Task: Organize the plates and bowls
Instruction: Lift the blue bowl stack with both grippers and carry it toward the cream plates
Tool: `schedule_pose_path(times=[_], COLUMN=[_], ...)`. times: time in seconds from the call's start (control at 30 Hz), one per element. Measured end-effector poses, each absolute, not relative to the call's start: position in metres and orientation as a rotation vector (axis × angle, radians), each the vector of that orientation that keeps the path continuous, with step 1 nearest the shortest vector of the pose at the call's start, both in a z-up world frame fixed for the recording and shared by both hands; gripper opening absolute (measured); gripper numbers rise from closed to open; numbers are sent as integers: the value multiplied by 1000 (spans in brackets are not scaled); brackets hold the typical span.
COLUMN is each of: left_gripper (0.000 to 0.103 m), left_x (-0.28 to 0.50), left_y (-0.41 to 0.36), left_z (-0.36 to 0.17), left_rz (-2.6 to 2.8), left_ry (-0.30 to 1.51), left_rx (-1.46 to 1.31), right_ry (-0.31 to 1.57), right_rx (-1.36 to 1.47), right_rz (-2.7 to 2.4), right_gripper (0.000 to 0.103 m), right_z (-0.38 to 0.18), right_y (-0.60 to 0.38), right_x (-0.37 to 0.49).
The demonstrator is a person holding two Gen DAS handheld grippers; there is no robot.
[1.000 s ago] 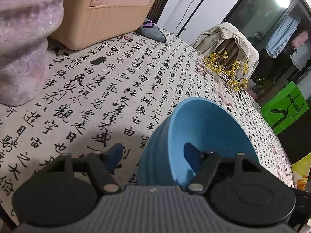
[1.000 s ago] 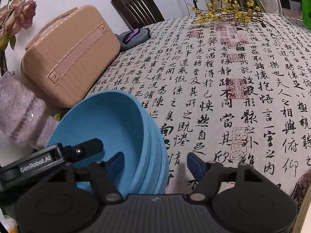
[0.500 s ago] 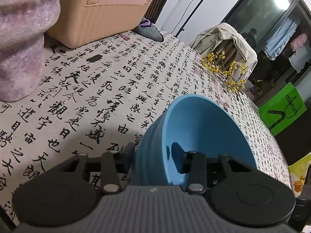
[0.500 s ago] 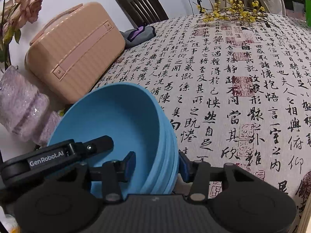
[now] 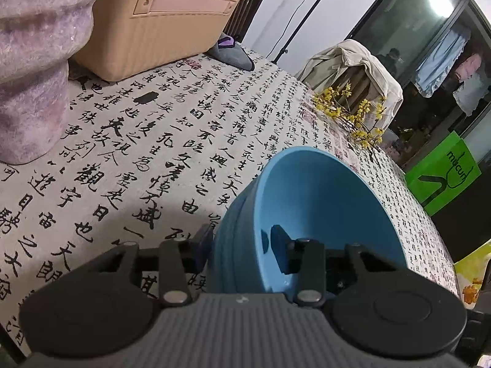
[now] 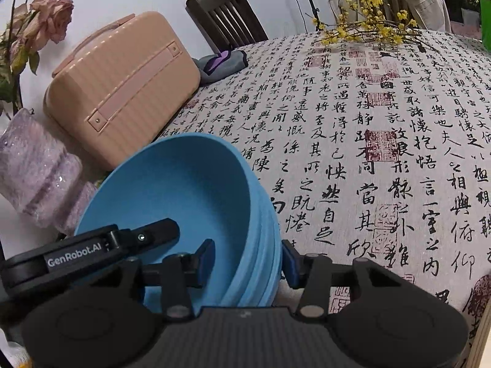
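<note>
A stack of several nested blue bowls point(image 5: 325, 214) is tilted above the calligraphy tablecloth point(image 5: 153, 141). My left gripper point(image 5: 242, 245) is shut on the stack's near rim, one finger inside the top bowl and one outside. My right gripper point(image 6: 248, 260) is shut on the opposite rim of the same stack of blue bowls point(image 6: 184, 190), one finger inside and one outside. The left gripper's finger point(image 6: 153, 233) shows inside the bowl in the right wrist view.
A pink hard case point(image 6: 122, 82) and a purple glittery vase point(image 5: 33, 61) stand at the table's far left. A grey cloth point(image 6: 221, 64), a dark chair point(image 6: 227, 15), yellow flower sprigs point(image 6: 368, 30) and a green bag point(image 5: 445, 174) lie beyond.
Both grippers went from open around the bowl stack's rim to shut on it. The stack has risen slightly and tilted.
</note>
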State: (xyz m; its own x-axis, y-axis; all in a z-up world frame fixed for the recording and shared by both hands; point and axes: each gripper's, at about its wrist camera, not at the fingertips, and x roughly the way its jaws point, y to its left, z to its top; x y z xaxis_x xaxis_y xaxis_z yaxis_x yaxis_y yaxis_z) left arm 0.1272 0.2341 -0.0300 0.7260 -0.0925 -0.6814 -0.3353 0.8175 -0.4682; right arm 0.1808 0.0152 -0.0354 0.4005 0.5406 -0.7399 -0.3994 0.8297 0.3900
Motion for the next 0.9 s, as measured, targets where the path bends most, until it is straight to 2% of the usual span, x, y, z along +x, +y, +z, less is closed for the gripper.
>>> schedule_pose_path(times=[0.9], left_gripper=[42], left_x=[104], left_y=[210], left_z=[-13], left_rz=[159], left_ry=[718], left_rx=[-603], right_ry=[957], right_rx=[163], right_rz=[620], right_gripper=[46], right_z=[-20], right_y=[-5], right_x=[160])
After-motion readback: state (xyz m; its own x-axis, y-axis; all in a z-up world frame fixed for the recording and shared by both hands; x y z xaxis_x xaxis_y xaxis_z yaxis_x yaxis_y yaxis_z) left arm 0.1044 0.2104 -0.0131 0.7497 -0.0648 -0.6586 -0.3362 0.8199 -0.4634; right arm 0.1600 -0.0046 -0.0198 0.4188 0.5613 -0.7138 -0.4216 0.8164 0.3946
